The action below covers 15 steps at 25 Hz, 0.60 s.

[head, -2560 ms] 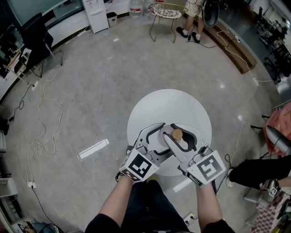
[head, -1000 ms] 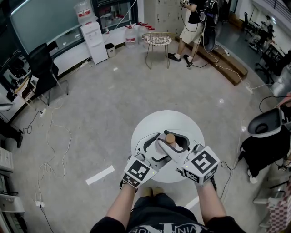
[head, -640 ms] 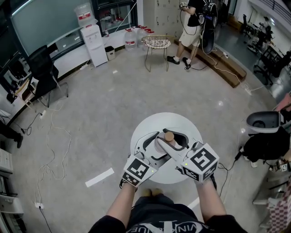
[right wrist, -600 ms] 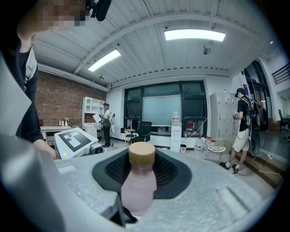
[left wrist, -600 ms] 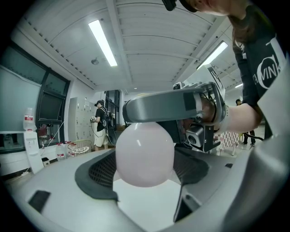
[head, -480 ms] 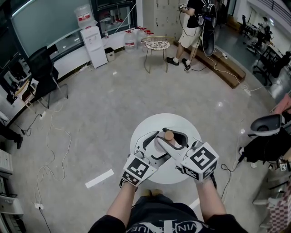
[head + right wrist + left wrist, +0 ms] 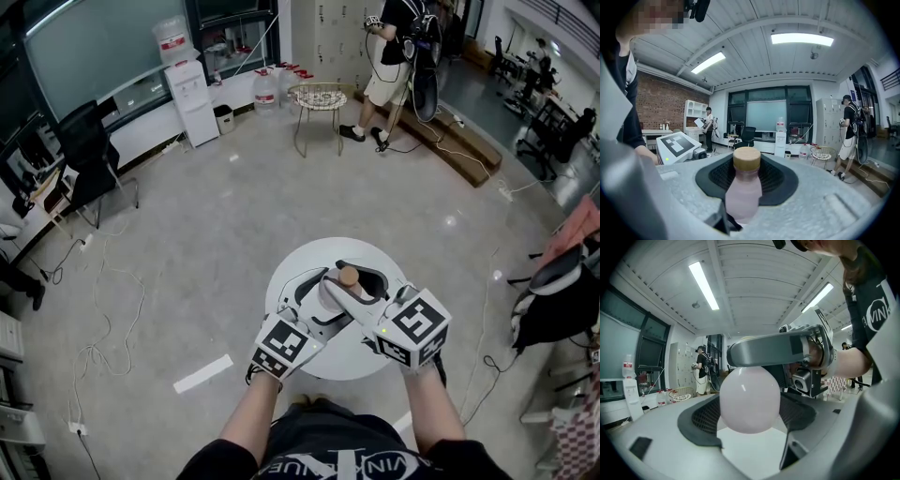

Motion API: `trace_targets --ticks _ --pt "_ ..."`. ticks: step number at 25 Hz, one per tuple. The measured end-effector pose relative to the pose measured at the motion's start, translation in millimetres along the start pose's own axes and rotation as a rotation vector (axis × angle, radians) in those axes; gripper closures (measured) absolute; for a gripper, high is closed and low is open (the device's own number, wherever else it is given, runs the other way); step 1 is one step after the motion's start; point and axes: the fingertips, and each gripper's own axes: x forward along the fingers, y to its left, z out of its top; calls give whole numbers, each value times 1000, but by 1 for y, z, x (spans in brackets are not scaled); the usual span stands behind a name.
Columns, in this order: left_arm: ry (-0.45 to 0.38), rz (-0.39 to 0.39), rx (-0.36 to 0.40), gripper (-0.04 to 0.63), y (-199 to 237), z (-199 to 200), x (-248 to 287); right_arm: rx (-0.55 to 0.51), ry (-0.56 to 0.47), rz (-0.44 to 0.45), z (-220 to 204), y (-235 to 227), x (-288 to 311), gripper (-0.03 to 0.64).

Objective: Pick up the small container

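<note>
The small container (image 7: 349,278) is a pale pink bottle with a round wooden cap, upright over the round white table (image 7: 305,258). My right gripper (image 7: 341,278) is shut on its body, and its own view shows the container (image 7: 743,190) standing between the black pads. My left gripper (image 7: 323,298) reaches in from the left with its jaws open. They stand around the container (image 7: 750,399), with a gap showing on the right side. A grey finger of the right gripper (image 7: 778,350) crosses above the bottle there. Whether the base touches the table I cannot tell.
The table stands alone on a grey floor. A white strip (image 7: 202,373) lies on the floor at the left and cables (image 7: 103,319) trail further left. A wire side table (image 7: 319,98), a water dispenser (image 7: 192,98) and a standing person (image 7: 394,56) are far behind.
Both grippers and the bottle keep the same arrangement over the table. The head view has tilted up a little, and things at the right edge have shifted.
</note>
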Motion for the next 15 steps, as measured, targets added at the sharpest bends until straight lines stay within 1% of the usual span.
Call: trace_targets --ticks 9,15 --pt "0 -2 -7 239 -3 7 0 -6 8 -1 6 1 -4 488" --pt "8 -3 -10 239 -12 -3 3 1 6 -1 -6 2 -10 488"
